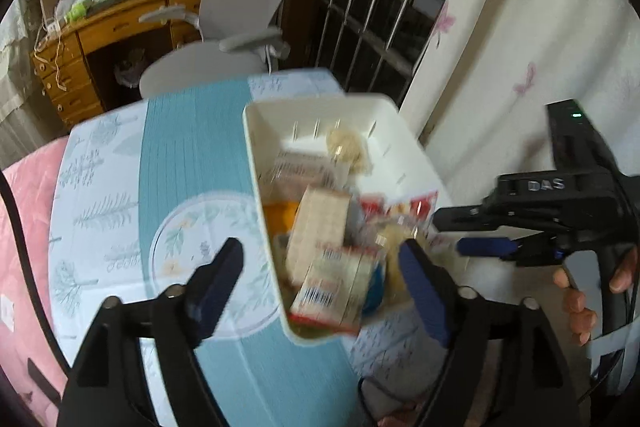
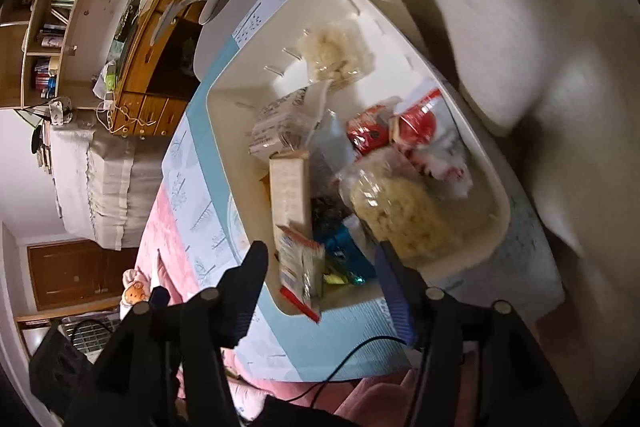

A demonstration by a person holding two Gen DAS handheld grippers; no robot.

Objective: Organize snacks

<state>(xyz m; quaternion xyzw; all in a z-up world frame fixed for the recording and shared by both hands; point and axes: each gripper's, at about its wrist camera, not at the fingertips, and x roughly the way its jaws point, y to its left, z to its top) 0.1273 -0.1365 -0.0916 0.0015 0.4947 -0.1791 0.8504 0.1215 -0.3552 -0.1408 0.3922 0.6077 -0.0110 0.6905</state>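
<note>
While both grippers hang above the white bin [image 1: 384, 107] on the blue-and-white tablecloth [image 1: 192, 163], nothing is pinched in either: the left gripper [image 1: 320, 267] has its jaws spread wide, straddling the bin's near corner, and the right gripper [image 2: 320, 271] holds its jaws parted over the same near end, empty as well. The snacks are all inside the bin: a beige carton [image 2: 290, 187] lying with its long axis running away from the jaws toward the far wall, a barcoded box [image 1: 332, 295] at its near end, a clear bag of pale puffed snacks [image 2: 396, 215], and red-and-white packets [image 2: 416, 131] along the right wall. The barcoded box lies directly ahead of both sets of jaws, so either hand could probably reach it first, though blur makes closeness hard to judge.
</note>
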